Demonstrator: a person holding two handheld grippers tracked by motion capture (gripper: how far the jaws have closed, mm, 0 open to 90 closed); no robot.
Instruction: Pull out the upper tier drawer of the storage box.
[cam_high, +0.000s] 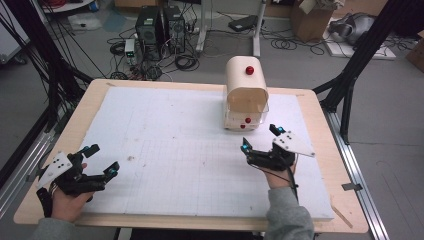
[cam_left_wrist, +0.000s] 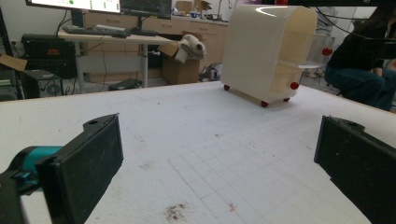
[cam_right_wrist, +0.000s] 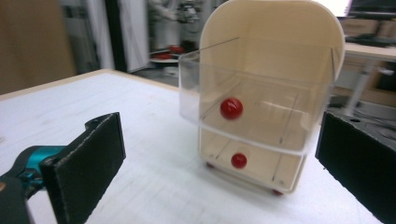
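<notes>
From above, the left gripper (cam_high: 100, 160) sat jaws apart at the white mat's (cam_high: 165, 150) near-left corner, while the right gripper (cam_high: 261, 138), also spread, faced the cream drawer cabinet (cam_high: 245, 90). Along the left gripper's jaws, the cabinet stood well apart. Along the right gripper's, the clear upper drawer (cam_right_wrist: 252, 112) stuck out.

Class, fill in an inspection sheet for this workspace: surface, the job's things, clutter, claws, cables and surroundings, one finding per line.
Surface: white gridded board on a wooden table, with a few small dirty marks.
Job's things: cream cabinet with two clear drawers, red knobs; upper drawer pulled out.
Clutter: nothing seen on the board.
Claws: left claw open, near the left edge; right claw open, facing the cabinet, apart from it.
Cables: tangled on the floor beyond the table.
Surroundings: computer towers, cardboard boxes, seated person.
</notes>
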